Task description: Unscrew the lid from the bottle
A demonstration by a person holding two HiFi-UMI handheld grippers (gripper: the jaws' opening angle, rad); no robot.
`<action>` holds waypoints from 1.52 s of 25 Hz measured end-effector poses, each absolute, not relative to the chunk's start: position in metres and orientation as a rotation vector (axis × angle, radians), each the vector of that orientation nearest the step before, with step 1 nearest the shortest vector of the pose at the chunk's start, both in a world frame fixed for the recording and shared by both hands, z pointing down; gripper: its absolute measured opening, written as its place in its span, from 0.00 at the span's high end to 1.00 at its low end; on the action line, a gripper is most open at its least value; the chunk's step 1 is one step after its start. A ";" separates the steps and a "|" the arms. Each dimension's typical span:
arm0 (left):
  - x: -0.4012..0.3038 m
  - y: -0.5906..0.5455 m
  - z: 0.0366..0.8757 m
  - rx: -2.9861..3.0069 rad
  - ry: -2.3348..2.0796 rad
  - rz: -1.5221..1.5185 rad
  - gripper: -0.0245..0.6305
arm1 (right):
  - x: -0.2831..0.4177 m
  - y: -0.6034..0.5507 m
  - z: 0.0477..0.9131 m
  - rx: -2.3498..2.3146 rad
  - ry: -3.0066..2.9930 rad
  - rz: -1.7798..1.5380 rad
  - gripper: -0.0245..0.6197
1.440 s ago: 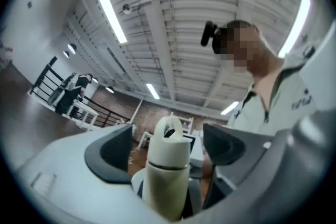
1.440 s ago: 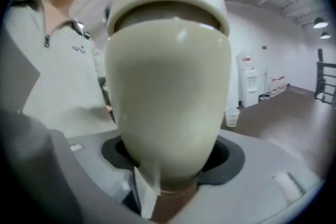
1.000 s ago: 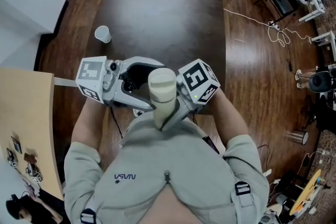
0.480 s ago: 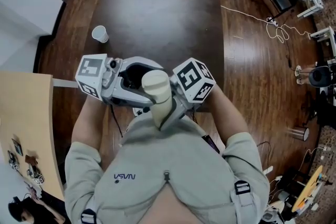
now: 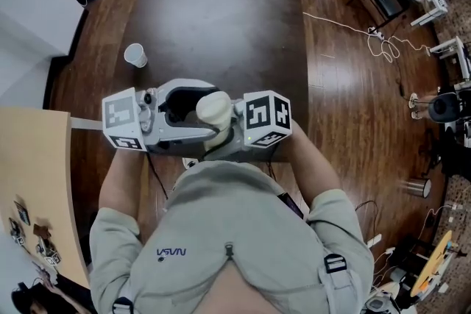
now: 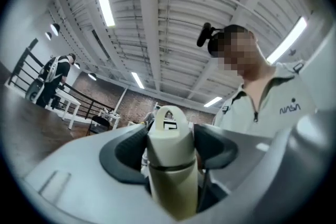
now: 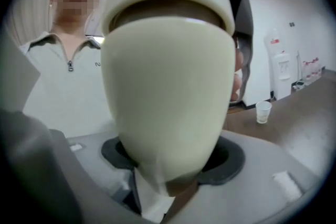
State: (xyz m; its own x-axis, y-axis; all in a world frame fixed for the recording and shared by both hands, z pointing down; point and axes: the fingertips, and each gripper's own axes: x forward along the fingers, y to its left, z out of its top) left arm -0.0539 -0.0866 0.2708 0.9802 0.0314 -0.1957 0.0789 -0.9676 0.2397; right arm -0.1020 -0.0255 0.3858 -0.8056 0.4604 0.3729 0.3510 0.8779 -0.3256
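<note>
While both jaws clasp the bottle (image 5: 215,108), a cup (image 5: 135,54) stands on the dark table (image 5: 213,11).

Left claw (image 6: 169,142) narrowed onto lid (image 6: 168,131); bottle (image 7: 168,86) tipped more upright.

We count one bottle (image 7: 168,86), one lid (image 6: 168,134), one cup (image 5: 135,54), one worktop (image 5: 221,11), plus two grippers: left gripper (image 6: 169,145), right gripper (image 7: 173,156).

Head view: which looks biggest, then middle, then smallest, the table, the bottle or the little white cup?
1. table: biggest by far.
2. bottle: held up near the camera, so it may look bigger than it really is.
3. cup: smallest, standing farther away on the table.
</note>
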 end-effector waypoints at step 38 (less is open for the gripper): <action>-0.040 -0.125 0.346 2.959 -0.942 -0.011 0.52 | -0.091 -0.135 0.490 0.739 -2.407 0.062 0.50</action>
State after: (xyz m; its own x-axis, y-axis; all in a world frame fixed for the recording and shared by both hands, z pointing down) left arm -0.0395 -0.1250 0.3460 0.8161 -0.5779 0.0046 -0.5776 -0.8155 0.0369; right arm -0.0914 -0.1351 0.4902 -0.6560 -0.4938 0.5708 -0.5227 0.8428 0.1283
